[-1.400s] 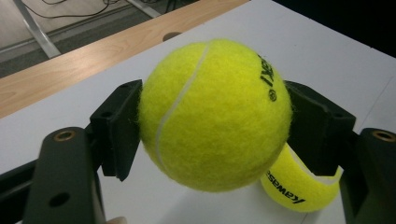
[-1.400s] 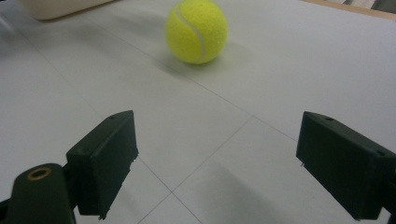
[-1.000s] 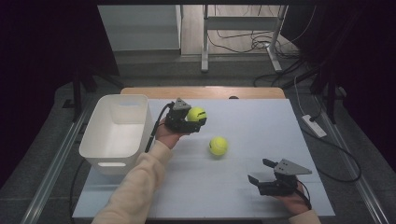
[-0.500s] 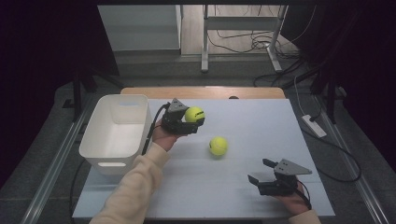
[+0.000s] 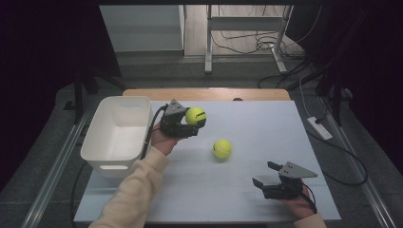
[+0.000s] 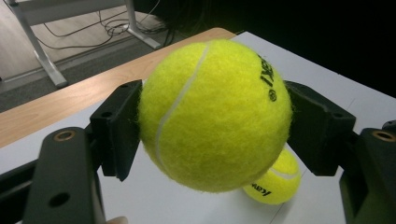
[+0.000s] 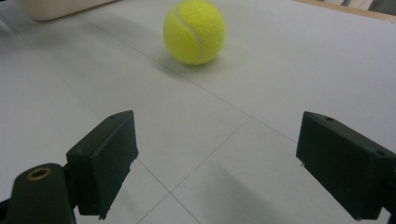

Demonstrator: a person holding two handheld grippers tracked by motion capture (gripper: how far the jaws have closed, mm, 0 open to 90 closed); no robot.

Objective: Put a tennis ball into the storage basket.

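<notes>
My left gripper [image 5: 194, 122] is shut on a yellow tennis ball [image 5: 195, 116], held above the table just right of the white bin [image 5: 118, 135]. Up close, the held tennis ball [image 6: 215, 114] sits clamped between both black jaws. A second tennis ball [image 5: 222, 148] rests on the white tabletop near the middle; it peeks out below the held one [image 6: 275, 179] and lies ahead of my right gripper [image 7: 194, 31]. My right gripper [image 5: 266, 175] is open and holds nothing, low near the front right of the table, with the gap between its jaws [image 7: 217, 168] showing bare table.
The white bin stands at the table's left edge, and its visible inside looks bare. A wooden strip [image 5: 209, 94] runs along the table's far edge. Cables and metal table legs [image 5: 247, 42] lie on the floor beyond. A white power strip [image 5: 319, 128] lies off the right side.
My left gripper has lifted the held ball slightly and drifted a little toward the bin. The loose ball and my right gripper have stayed where they were.
</notes>
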